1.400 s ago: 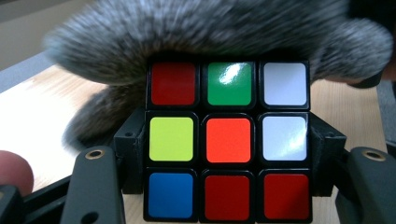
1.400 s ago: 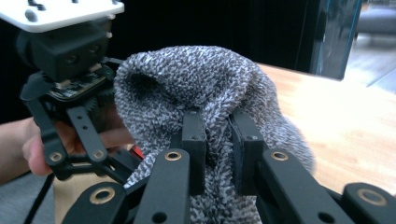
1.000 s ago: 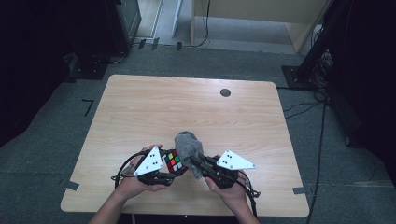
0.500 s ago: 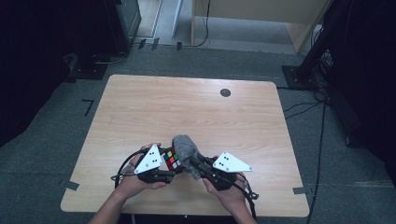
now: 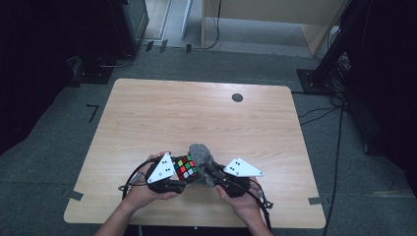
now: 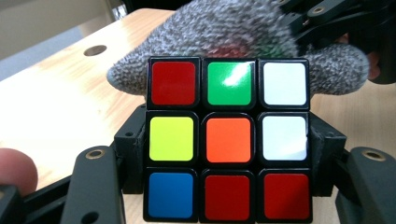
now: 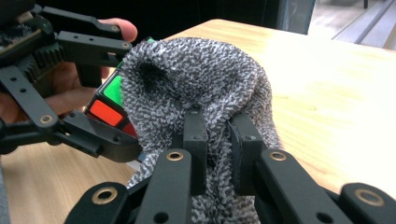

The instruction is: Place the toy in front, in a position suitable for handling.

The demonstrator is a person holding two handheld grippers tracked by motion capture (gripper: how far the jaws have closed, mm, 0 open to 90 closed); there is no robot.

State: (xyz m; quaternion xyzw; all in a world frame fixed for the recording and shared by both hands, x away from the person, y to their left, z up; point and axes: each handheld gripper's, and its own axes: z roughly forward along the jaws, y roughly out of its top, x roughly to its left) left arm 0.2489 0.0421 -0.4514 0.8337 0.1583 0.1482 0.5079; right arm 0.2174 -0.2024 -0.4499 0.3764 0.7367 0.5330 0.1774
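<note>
Left tongs (image 5: 183, 178) clamped on the multicoloured plastic puzzle cube (image 6: 228, 138), black jaws pressing its two side faces, as seen in the left gripper view. Right tongs (image 7: 218, 140) clenched nearly shut, pinching a fold of the speckled grey knitted cloth (image 7: 201, 88), seen close in the right gripper view. Cube and cloth held together near the front edge of the light wooden table (image 5: 196, 113), roughly mid-width, cloth touching the cube's far side and draped partly over its top.

Risks, as a judgement: thin pinch on loose knit, so a pull could drag the fold free of the right tongs; smooth stickered faces under the left jaws, so sideways rubbing from the cloth could twist the cube in the grip or turn one of its layers; cloth could snag on the left jaw linkage just beside it.

Orientation: cube without a long axis, one nine-square face with an orange centre square turned toward the left gripper's camera, edges roughly square to the jaws. Cloth bunched into a rounded hump, its length running from the right tongs up and toward the cube.
</note>
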